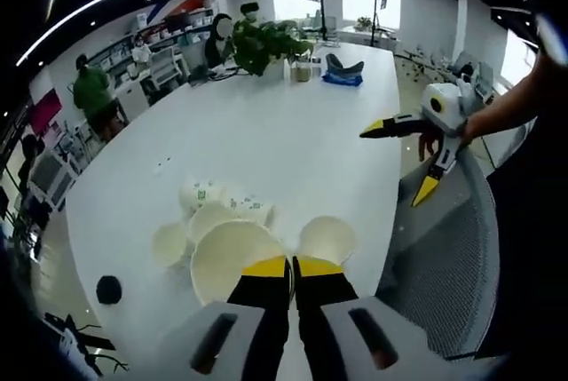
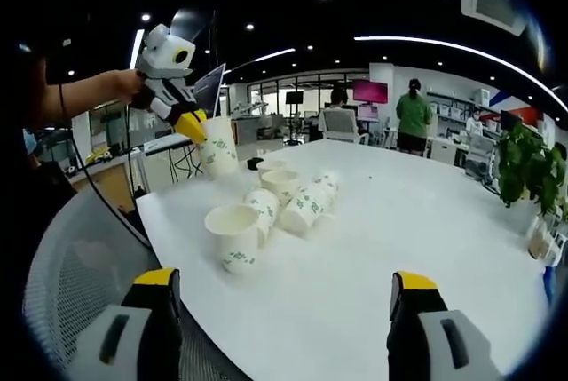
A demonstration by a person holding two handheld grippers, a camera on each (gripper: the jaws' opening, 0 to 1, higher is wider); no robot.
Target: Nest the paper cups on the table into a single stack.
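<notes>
White paper cups printed with green marks are the work items; in the left gripper view the left gripper (image 1: 291, 267) rises from the bottom centre with its yellow-tipped jaws pressed almost together, pinching the rim of the held cup (image 1: 232, 259), whose open mouth faces the camera at lower centre; in the right gripper view the same gripper appears at upper left, lifting that cup (image 2: 218, 152) clear of the table (image 2: 426, 221) beside the near table corner; a person's hand (image 2: 133, 85) grips the tool there. The right gripper (image 2: 284, 288) shows its two jaws at the bottom left and bottom right of the right gripper view, spread wide apart with nothing between them; in the left gripper view it sits at right centre (image 1: 424, 161), off the table edge, above a grey mesh chair (image 1: 453, 257). One upright cup (image 2: 236, 237) stands at centre left of the right gripper view; just behind it several cups lying on their sides (image 2: 306, 203) form a loose cluster, some touching. A potted plant (image 1: 266, 43) stands at the upper centre of the left gripper view, at the far end of the table; a small black round object (image 1: 108, 289) lies at lower left.
</notes>
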